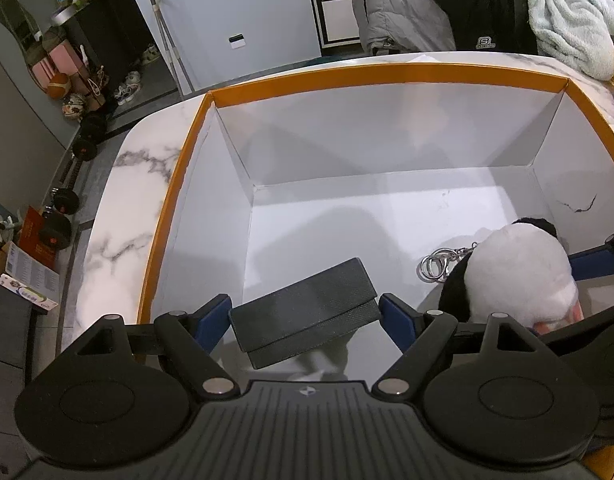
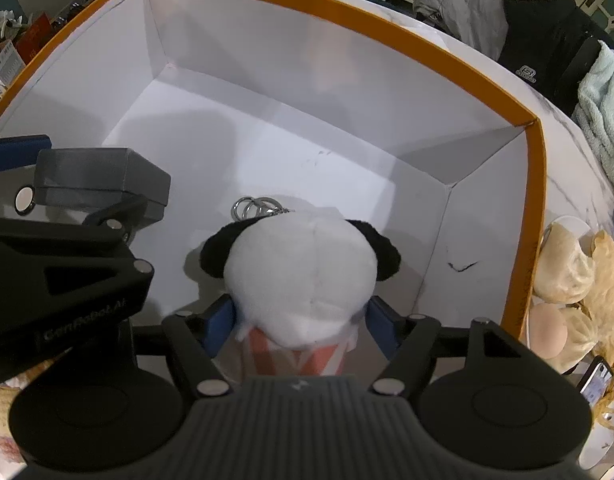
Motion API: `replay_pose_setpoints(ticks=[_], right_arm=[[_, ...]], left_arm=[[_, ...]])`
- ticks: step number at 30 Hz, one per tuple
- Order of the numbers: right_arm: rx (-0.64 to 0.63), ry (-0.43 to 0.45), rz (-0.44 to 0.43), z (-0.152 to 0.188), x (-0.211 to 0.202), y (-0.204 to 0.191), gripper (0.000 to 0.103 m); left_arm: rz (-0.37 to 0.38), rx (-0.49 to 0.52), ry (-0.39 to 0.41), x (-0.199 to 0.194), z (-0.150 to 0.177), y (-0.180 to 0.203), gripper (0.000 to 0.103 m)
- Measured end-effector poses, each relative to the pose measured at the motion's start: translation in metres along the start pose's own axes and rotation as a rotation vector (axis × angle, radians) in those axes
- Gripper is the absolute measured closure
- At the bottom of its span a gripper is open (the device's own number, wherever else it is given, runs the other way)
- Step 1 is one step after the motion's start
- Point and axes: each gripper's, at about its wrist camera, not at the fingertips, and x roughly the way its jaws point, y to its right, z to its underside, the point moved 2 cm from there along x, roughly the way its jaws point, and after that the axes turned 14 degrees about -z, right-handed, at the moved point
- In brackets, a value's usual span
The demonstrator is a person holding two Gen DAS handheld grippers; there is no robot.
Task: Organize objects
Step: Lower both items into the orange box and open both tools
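Orange-rimmed cardboard box [image 1: 387, 70] with white inner walls sits on a marble-patterned table [image 1: 123, 208]; both grippers point down into it.

Left gripper [image 1: 305, 314]: a dark grey textured case [image 1: 307, 312] lies tilted between its blue pads [image 1: 215, 314]. The jaws stand wide and the case fills the span from pad to pad — the pads appear to touch its ends, though whether they press cannot be told for sure. In the right wrist view the same case [image 2: 103, 180] shows at about 9 o'clock, near the box's left wall.

Right gripper [image 2: 299, 324]: a white plush toy with black ears [image 2: 303, 276] sits between its blue pads [image 2: 223, 320], head toward 12 o'clock, pink-and-white lower part near the gripper body. The jaws are partly apart; the pads lie against the plush flanks, and a firm grip cannot be confirmed. A metal keyring [image 2: 253, 206] on a short chain lies on the box floor at 12 o'clock from the plush head — just touching it.

From the left wrist view the plush [image 1: 519, 276] is at 3 o'clock of the case, keyring [image 1: 435, 268] between them.

Outside the box: clothing and a pale fleece blanket [image 1: 571, 28] at 1 o'clock, dumbbells [image 1: 63, 200] on the floor at 9 o'clock.
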Motion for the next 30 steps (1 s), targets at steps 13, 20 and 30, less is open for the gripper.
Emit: replay_pose_setpoints(ticks=[13, 20, 30], right_arm=[[-0.014, 0.056, 0.002, -0.002, -0.024, -0.004, 0.028], [-0.015, 0.101, 0.012, 0.002, -0.053, -0.011, 0.027], [-0.014, 0.175, -0.012, 0.027, -0.100, -0.024, 0.027]], left_arm=[[0.000, -0.029, 0.025, -0.014, -0.002, -0.017, 0.008], [0.005, -0.051, 0.054, -0.039, -0.002, -0.032, 0.008], [0.027, -0.097, 0.094, -0.077, 0.015, -0.052, 0.008]])
